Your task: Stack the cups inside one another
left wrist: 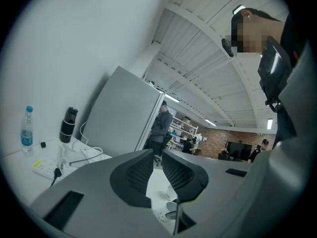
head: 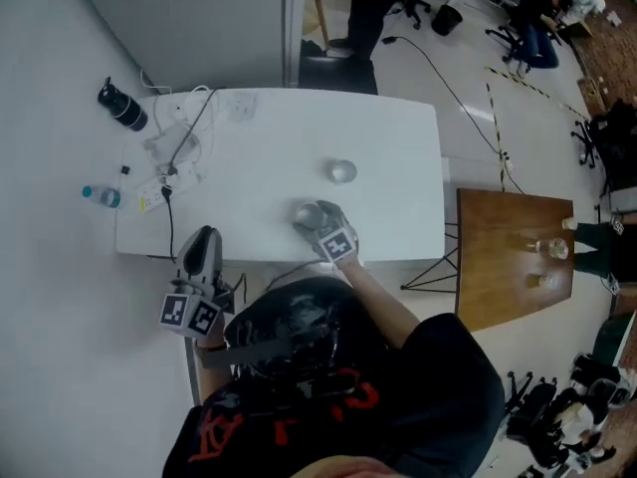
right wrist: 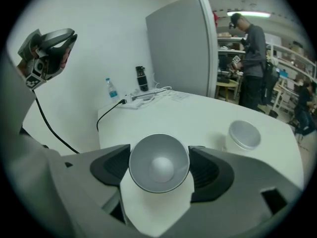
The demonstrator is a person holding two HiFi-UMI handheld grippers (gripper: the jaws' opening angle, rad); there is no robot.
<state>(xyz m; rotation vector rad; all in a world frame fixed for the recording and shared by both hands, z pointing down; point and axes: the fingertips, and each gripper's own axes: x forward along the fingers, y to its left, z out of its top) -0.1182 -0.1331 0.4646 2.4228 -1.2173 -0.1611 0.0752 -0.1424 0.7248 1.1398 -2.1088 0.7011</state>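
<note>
A silvery cup (right wrist: 158, 162) sits between the jaws of my right gripper (right wrist: 159, 165), which is shut on its sides with the mouth facing the camera. In the head view this held cup (head: 313, 213) hangs over the near part of the white table (head: 398, 137), in my right gripper (head: 317, 219). A second cup (head: 342, 172) stands upright on the table just beyond it, also the cup (right wrist: 243, 135) at the right of the right gripper view. My left gripper (head: 203, 239) is off the table's near-left edge, its jaws (left wrist: 157, 170) close together with nothing between them.
At the table's far left lie a black flask (head: 121, 106), a small water bottle (head: 102, 196) and a power strip with cables (head: 164, 172). A grey cabinet (head: 189, 28) stands behind the table. A wooden table (head: 513, 257) is at the right. A person (head: 373, 8) stands beyond.
</note>
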